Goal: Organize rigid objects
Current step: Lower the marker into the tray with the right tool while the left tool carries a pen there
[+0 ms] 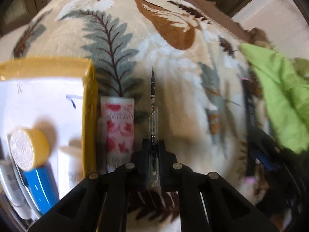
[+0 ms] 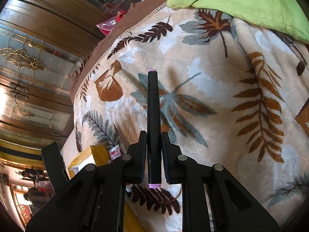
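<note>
Two pens are being gripped, one in each claw, above a leaf-patterned blanket on a bed.

The left claw [image 1: 153, 145] is clenching on a slim clear-barrelled pen [image 1: 153, 119], its tip pointing forward away from the camera; the jaws are pressing on both sides of the barrel. The right claw [image 2: 154, 141] is grasping one black marker [image 2: 153, 116] with pale pink ends, held along the fingers. One yellow-edged box [image 1: 89, 104] is sitting at the left, near the blanket [image 1: 173, 67] edge closest to the camera, holding one round yellow-rimmed tin [image 1: 29, 148], one blue item and a few white tubes, too blurred to count. One pink floral packet [image 1: 118, 127] is lying just beside the box. One green cloth [image 2: 241, 0] is covering the blanket's far right corner.
</note>
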Motion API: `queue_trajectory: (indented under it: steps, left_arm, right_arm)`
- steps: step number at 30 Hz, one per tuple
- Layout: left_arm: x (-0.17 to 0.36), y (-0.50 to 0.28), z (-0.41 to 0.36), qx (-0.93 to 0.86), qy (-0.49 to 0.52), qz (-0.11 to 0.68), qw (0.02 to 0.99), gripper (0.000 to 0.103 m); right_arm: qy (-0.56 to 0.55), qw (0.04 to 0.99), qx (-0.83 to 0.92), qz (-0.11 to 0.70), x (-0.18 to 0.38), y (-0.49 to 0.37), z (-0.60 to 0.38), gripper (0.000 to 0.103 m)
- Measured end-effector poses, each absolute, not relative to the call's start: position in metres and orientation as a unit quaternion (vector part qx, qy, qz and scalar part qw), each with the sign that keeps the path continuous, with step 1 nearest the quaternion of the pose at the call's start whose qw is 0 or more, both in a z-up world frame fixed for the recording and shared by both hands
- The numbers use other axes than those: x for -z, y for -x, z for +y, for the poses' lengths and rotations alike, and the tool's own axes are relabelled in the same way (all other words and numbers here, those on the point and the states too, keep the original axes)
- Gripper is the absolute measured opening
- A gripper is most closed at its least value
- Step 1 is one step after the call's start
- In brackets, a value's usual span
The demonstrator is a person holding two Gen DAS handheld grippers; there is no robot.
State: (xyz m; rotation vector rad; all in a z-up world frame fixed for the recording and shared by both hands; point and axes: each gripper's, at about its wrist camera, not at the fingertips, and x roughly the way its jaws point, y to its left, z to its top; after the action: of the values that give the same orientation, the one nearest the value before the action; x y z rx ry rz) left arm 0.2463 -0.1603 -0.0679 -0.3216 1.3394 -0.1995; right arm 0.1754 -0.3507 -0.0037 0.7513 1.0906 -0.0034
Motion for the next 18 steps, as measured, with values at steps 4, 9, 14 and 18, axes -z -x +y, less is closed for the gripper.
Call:
queue_trajectory:
  steps: [4, 9, 14, 18]
  left_arm:
    - [0.047, -0.216, -0.137, 0.126, 0.206, 0.59, 0.771, 0.007]
    - [0.014, -0.167, -0.084, 0.136, 0.254, 0.552, 0.782, 0.007]
    - [0.007, -0.124, -0.014, 0.085, 0.281, 0.52, 0.802, 0.007]
    - [0.022, -0.11, 0.046, 0.032, 0.317, 0.51, 0.799, 0.007]
  right_arm:
    - [-0.358, 0.79, -0.031, 0.496, 0.001, -0.177, -0.345, 0.015]
    - [-0.335, 0.8, -0.113, 0.485, -0.013, -0.182, -0.312, 0.015]
    - [-0.283, 0.799, -0.213, 0.486, -0.03, -0.177, -0.249, 0.014]
    - [-0.237, 0.782, -0.271, 0.508, -0.031, -0.167, -0.192, 0.014]
